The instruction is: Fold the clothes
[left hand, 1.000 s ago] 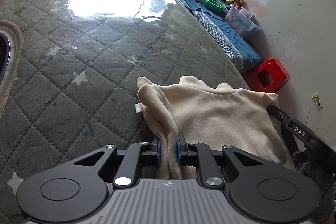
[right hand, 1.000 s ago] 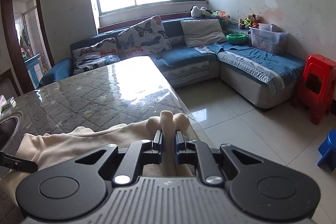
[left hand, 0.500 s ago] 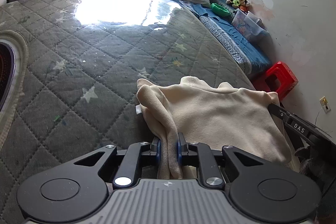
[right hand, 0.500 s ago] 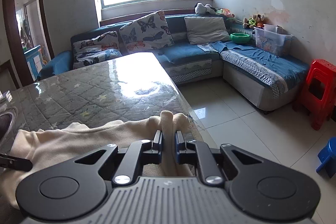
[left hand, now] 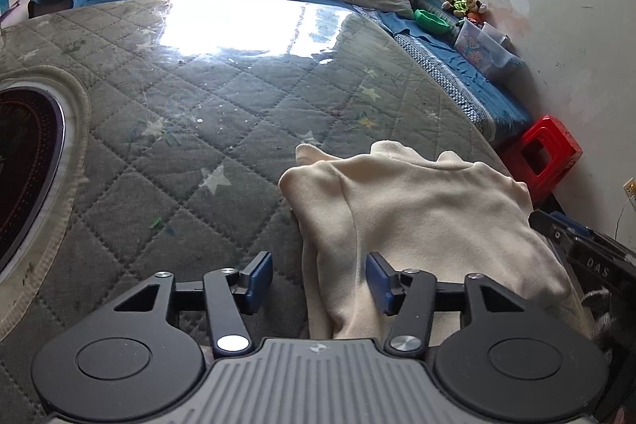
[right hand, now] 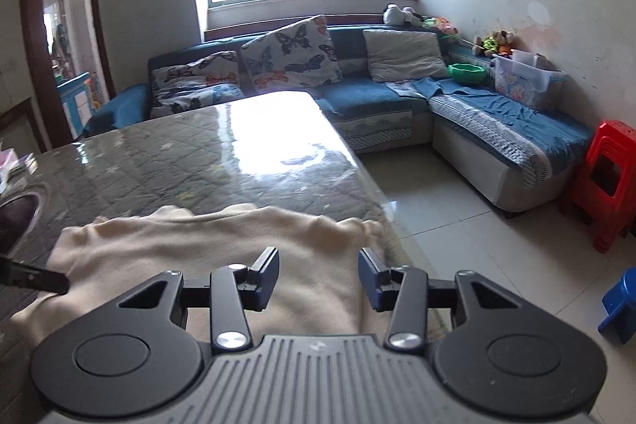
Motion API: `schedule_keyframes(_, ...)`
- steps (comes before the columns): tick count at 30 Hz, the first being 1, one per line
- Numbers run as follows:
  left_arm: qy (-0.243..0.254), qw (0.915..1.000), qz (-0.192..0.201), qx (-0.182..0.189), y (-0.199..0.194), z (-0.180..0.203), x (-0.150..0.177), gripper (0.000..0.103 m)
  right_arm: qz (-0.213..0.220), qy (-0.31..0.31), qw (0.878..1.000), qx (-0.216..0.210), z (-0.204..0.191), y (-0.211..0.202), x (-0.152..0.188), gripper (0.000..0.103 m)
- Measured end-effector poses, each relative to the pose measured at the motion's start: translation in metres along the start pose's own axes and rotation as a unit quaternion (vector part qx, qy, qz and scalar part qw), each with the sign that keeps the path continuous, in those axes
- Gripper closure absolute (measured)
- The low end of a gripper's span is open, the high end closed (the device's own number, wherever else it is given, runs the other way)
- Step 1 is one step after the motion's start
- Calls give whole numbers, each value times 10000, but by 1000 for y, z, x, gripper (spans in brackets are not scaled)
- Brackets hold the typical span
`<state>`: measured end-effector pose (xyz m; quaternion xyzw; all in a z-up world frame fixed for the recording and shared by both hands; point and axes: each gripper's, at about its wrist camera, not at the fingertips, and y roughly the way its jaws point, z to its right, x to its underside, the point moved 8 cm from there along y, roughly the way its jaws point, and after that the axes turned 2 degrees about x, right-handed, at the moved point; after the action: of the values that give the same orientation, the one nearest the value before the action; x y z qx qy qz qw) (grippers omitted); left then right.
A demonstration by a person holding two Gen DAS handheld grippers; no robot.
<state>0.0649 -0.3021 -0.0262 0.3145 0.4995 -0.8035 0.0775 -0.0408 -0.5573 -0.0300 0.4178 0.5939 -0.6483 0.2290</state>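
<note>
My left gripper (left hand: pixel 319 279) and my right gripper (right hand: pixel 318 277) both stand with jaws apart, holding nothing. The cream garment (left hand: pixel 421 217) lies directly ahead of and under both, at the near right corner of the quilted table (left hand: pixel 190 114), its right side reaching the table's right edge. Its long axis runs across from one gripper to the other; each sits at its own end, neither nearer.

Quilted table (left hand: pixel 206 114): bare across centre and upper frame, passable. Dark round inset (left hand: pixel 24 161) blocks left edge. Cream garment (left hand: pixel 417 209) fills lower right, right gripper (left hand: pixel 576 249) at its far-right edge. Floor (right hand: pixel 457 225) beyond: red stool (right hand: pixel 612 185).
</note>
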Motion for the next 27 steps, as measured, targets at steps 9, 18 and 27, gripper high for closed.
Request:
schedule_keyframes(9, 259, 9994, 94, -194, -8, 1, 12, 35, -69, -383, 9983, -436, -46, -21, 25, 48)
schedule_keyframes(18, 299, 9991, 163, -233, -14, -5, 19, 29, 128, -805, 9963, -289, -68, -33, 36, 43)
schedule_keyframes(27, 406, 9985, 220, -299, -20, -8, 26, 23, 76, -835, 9956, -422, -89, -25, 42, 41)
